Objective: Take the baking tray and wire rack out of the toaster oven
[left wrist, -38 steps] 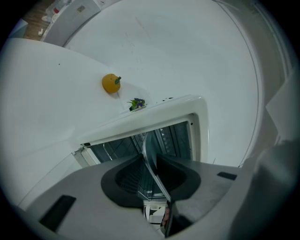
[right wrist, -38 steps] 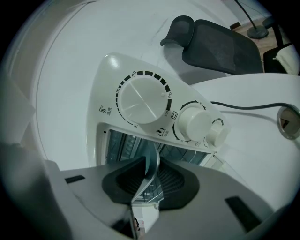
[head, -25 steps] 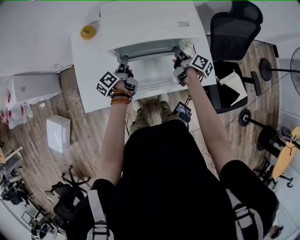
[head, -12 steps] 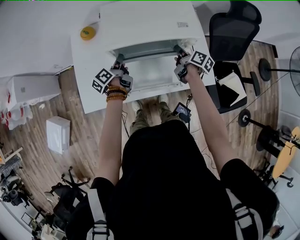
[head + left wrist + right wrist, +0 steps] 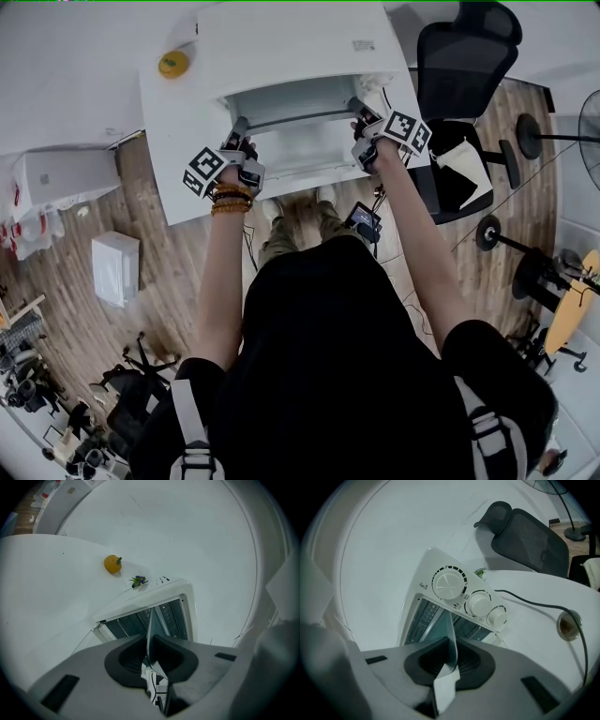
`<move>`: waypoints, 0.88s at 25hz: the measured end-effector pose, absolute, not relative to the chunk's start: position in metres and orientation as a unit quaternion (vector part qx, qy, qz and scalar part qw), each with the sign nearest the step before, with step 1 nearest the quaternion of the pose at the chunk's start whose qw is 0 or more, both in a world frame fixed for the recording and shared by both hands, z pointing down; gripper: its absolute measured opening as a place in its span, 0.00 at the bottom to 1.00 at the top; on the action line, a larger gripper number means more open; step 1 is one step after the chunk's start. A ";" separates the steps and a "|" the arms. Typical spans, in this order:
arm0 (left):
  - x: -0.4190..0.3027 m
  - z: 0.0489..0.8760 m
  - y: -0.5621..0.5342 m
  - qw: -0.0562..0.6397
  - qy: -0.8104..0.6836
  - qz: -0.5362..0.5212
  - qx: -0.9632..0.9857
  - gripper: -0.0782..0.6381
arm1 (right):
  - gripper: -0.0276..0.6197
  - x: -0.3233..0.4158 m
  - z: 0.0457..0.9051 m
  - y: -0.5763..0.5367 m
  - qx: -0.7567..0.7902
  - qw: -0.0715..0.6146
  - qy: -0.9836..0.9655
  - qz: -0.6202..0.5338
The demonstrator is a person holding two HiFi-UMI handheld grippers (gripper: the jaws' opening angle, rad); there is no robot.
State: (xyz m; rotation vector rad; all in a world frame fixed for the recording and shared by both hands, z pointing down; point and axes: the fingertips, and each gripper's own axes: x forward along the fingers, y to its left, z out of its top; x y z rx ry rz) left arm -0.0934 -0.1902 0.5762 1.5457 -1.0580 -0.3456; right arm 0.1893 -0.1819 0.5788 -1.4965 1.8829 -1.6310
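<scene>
Jaws just closed since earlier frame, hands barely shifted. Left gripper (image 5: pixel 240 125), right gripper (image 5: pixel 357 106) each pinch baking tray (image 5: pixel 298 150) side rim at toaster oven (image 5: pixel 281 42) mouth. Tray gripped, not out yet; wire rack still to do, likely inside.

Head view: toaster oven (image 5: pixel 291 47) is shot from above, so its inside is hidden. Wire rack can't be told apart from the baking tray (image 5: pixel 300 155). Both gripper views show the tray edge-on only, as a thin strip. Tiny green-purple thing (image 5: pixel 138 581) beside the orange ball (image 5: pixel 112 564) is too small to identify. Dial (image 5: pixel 449 584) markings unreadable. Chair (image 5: pixel 529 536) cut off at right.
</scene>
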 end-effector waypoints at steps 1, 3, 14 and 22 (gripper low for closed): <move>-0.093 0.576 -0.187 0.580 -0.452 -0.147 0.662 0.20 | 0.13 0.189 0.579 -0.179 -0.511 0.116 0.644 -0.557; -0.093 0.576 -0.180 0.579 -0.451 -0.144 0.663 0.20 | 0.13 0.189 0.578 -0.172 -0.510 0.114 0.645 -0.557; -0.095 0.577 -0.142 0.585 -0.449 -0.139 0.661 0.19 | 0.13 0.188 0.579 -0.133 -0.515 0.112 0.644 -0.555; -0.095 0.579 -0.114 0.590 -0.441 -0.133 0.663 0.20 | 0.13 0.187 0.580 -0.105 -0.516 0.111 0.640 -0.558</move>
